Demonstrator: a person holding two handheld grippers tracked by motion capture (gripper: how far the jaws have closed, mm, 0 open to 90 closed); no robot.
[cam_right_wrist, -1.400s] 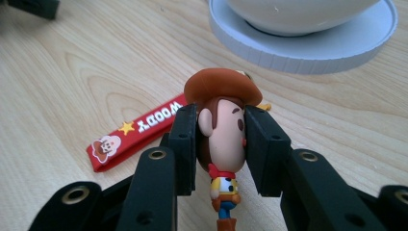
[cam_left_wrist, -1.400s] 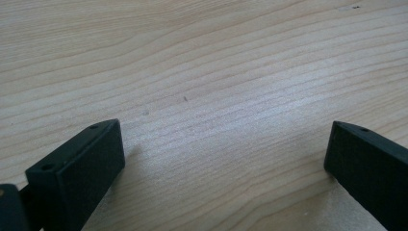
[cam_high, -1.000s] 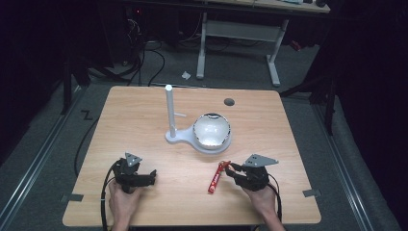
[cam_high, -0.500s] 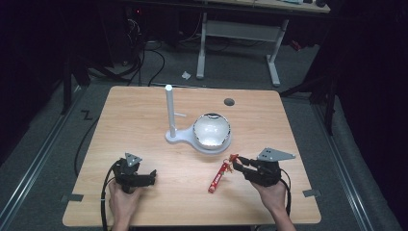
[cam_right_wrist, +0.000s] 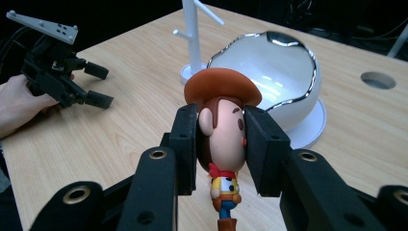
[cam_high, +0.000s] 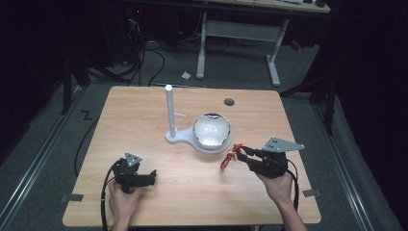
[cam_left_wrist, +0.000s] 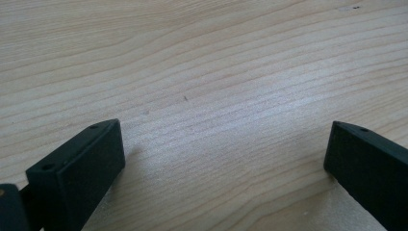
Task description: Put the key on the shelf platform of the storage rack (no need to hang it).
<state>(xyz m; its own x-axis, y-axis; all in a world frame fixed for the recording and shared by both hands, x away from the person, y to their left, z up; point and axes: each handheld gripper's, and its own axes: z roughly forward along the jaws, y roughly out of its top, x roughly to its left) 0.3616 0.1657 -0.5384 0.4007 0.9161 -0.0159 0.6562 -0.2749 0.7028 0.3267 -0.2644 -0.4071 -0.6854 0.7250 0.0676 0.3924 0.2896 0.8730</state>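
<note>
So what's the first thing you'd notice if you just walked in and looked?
Probably the little cowboy figure with the orange hat, pinched by its head between the jaws of the right gripper, close to the person's side of the table. Just behind it sits a shiny white egg-shaped bowl on a stand with a tall white post. The left gripper rests open on bare wood.

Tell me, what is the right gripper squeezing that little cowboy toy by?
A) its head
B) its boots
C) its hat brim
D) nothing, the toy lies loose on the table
A: in the right gripper view the right gripper has its two black jaws pressed on either side of the toy's head, under the hat brim, with the body hanging below.
</note>
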